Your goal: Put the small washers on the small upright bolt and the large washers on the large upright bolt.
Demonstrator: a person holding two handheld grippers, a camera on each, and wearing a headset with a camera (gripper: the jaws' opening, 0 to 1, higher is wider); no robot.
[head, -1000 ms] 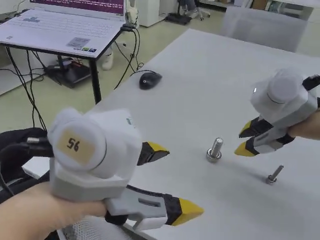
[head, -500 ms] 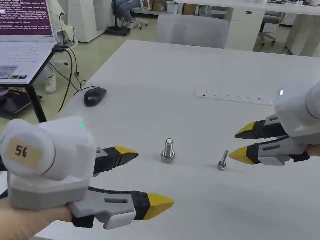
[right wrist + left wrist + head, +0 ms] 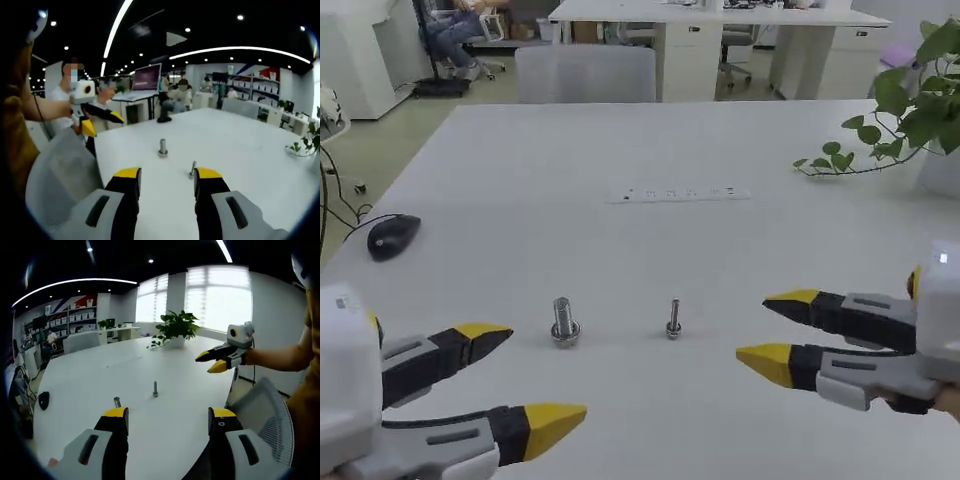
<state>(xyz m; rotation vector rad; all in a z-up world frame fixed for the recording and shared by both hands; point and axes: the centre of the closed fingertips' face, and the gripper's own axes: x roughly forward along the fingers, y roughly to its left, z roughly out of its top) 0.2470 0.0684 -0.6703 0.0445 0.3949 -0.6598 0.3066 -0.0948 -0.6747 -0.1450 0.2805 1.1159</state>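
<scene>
White table, left claw partly cropped

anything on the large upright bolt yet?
The large upright bolt shows bare thread up top. A wider metal collar sits at its base on the white table; too small to tell bolt head from washer.

The left gripper has yellow tips, black behind them and grey shells; the right gripper shows the same yellow, black and grey, with a white housing; the table is plain pale grey-white; the large bolt and small bolt are bare silver metal; the mouse is black; the plant is green; the sleeve is mustard yellow.
</scene>
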